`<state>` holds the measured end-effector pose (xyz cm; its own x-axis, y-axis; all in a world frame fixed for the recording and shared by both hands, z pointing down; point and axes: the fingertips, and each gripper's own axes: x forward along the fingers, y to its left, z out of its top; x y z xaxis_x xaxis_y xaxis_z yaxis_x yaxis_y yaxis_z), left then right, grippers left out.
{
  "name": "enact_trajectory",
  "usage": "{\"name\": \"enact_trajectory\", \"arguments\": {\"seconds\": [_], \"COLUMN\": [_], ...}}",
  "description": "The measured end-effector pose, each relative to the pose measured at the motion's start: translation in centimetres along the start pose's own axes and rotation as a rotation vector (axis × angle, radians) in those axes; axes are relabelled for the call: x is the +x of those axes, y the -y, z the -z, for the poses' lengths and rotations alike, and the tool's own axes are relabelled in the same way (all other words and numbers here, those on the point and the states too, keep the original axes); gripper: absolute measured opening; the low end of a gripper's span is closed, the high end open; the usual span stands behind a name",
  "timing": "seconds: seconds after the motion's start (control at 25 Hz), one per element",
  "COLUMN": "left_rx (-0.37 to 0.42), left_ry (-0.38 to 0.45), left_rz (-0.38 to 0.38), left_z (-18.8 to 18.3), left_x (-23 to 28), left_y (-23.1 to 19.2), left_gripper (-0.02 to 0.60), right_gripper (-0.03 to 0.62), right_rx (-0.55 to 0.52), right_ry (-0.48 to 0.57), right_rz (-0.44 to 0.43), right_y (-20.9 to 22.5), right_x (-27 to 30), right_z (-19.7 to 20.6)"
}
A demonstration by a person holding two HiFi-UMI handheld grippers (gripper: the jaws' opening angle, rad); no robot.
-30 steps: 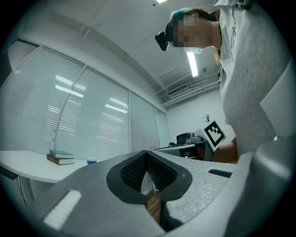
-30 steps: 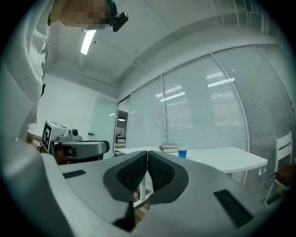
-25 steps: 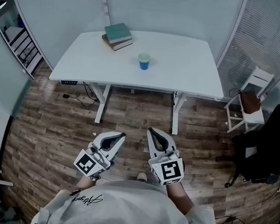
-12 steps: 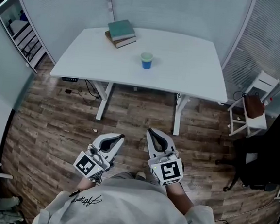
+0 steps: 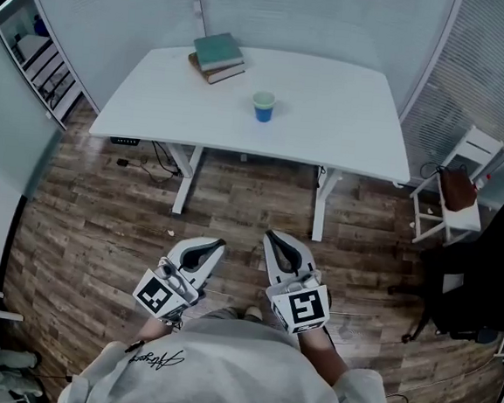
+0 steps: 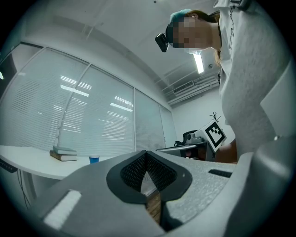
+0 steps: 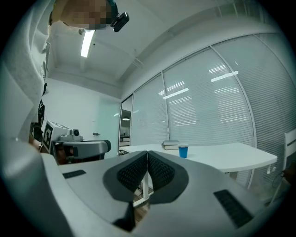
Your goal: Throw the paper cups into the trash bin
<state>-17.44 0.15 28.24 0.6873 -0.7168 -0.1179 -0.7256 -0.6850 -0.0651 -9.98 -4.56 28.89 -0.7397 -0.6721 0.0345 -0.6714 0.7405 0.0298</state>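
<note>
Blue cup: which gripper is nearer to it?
Right, slightly: right gripper is just right of the blue cup, left gripper further to its left; both well short of the table.

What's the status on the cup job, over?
Left gripper, right gripper: both shut, empty, short of the table. Blue paper cup upright on white table, untouched. Nothing between grippers and cup; no trash bin in view.

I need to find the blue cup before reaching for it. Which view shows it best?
The head view: the blue cup stands in full on the white table, near the books. Both gripper views show it only as a small, distant blue shape on the table.
</note>
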Motion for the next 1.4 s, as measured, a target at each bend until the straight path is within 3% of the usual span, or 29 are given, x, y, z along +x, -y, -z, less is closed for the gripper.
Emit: {"name": "enact_trajectory", "arguments": {"seconds": [0.48, 0.68, 0.84, 1.4], "left_rx": [0.010, 0.014, 0.018, 0.017], "left_ry": [0.046, -0.038, -0.033, 0.002], "left_rz": [-0.007, -0.037, -0.026, 0.026], "left_z": [-1.2, 0.5, 0.5, 0.6], "left_x": [0.3, -0.4, -0.1, 3.8], "left_y": [0.5, 0.2, -0.2, -6.2], "left_gripper": [0.003, 0.003, 0.003, 0.003], "right_gripper": [0.011, 0.011, 0.011, 0.011], "right_rx": [0.004, 0.021, 0.007, -0.001], "right_ry": [0.041, -0.004, 0.036, 0.043], "right_rz": [-0.017, -0.023, -0.020, 0.009], "right_y": [0.6, 0.6, 0.9, 3.8], "right_x": [0.0, 0.3, 1.1, 6.5], "right_z": [-0.1, 0.3, -0.1, -0.3]}}
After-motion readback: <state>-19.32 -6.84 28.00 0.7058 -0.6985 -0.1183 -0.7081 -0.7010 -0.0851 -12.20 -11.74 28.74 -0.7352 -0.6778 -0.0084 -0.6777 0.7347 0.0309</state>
